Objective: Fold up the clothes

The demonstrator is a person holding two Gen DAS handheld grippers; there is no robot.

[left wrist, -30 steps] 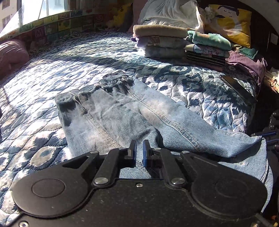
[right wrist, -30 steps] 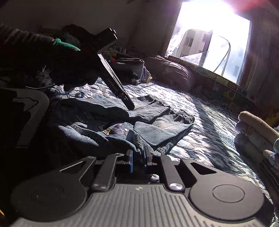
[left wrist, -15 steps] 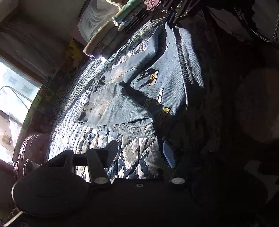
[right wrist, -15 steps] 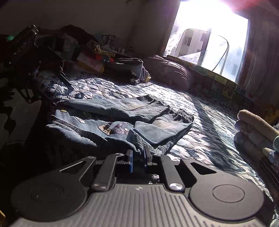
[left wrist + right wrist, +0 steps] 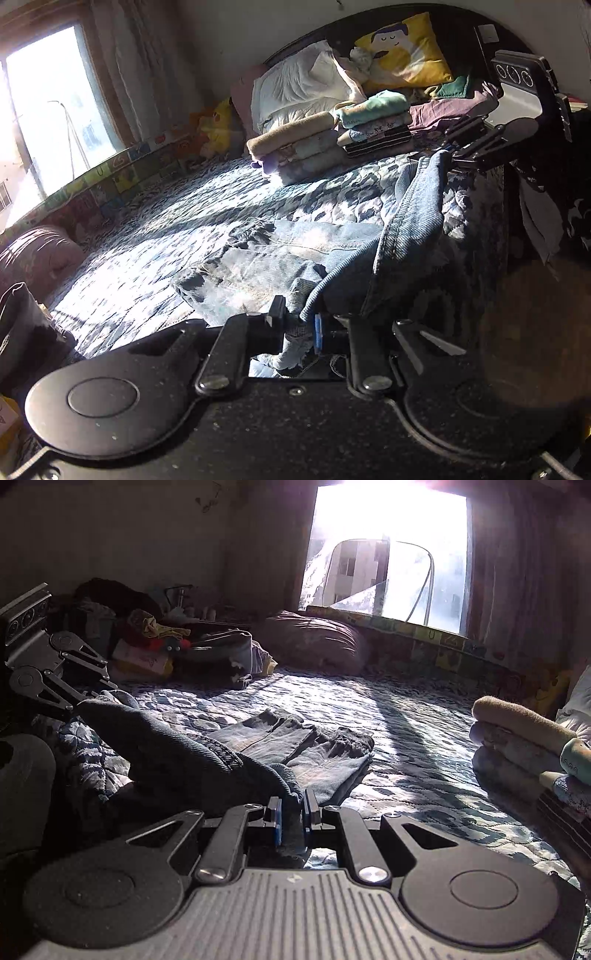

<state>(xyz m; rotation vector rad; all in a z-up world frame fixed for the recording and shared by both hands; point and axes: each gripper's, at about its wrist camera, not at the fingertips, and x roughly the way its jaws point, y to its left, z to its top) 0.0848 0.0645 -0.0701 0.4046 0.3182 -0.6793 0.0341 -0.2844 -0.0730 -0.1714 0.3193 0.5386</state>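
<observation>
Left edge of the bed: sunlit quilt (image 5: 155, 236), bare of clothing; a dark cushion (image 5: 33, 254) sits by the window side.

Centre, left wrist view: the jeans (image 5: 280, 254) lie on the quilt, leg ends toward the far left, already doubled leg over leg. The waist end is lifted off the bed and hangs as a taut band between the two tools.

Left gripper (image 5: 298, 328): clenched on a fold of the denim waistband; cloth bulges out between the pads.

Right gripper (image 5: 291, 821): also clamped on denim at the other waist corner; in the left wrist view it shows at the far right (image 5: 456, 151), holding the band's upper end.

Right, far side: stack of folded clothes (image 5: 328, 144) near the pillows (image 5: 306, 85); the right wrist view catches the same stack at its right edge (image 5: 524, 738).

Progress, judged: several garments appear finished and stacked. The jeans are partway: lengthwise fold done, waist raised, cross fold toward the leg ends likely next but not yet made. Transfer to the stack remains. A heap of loose items (image 5: 155, 638) at the far left of the right wrist view cannot be identified as laundry or not.
</observation>
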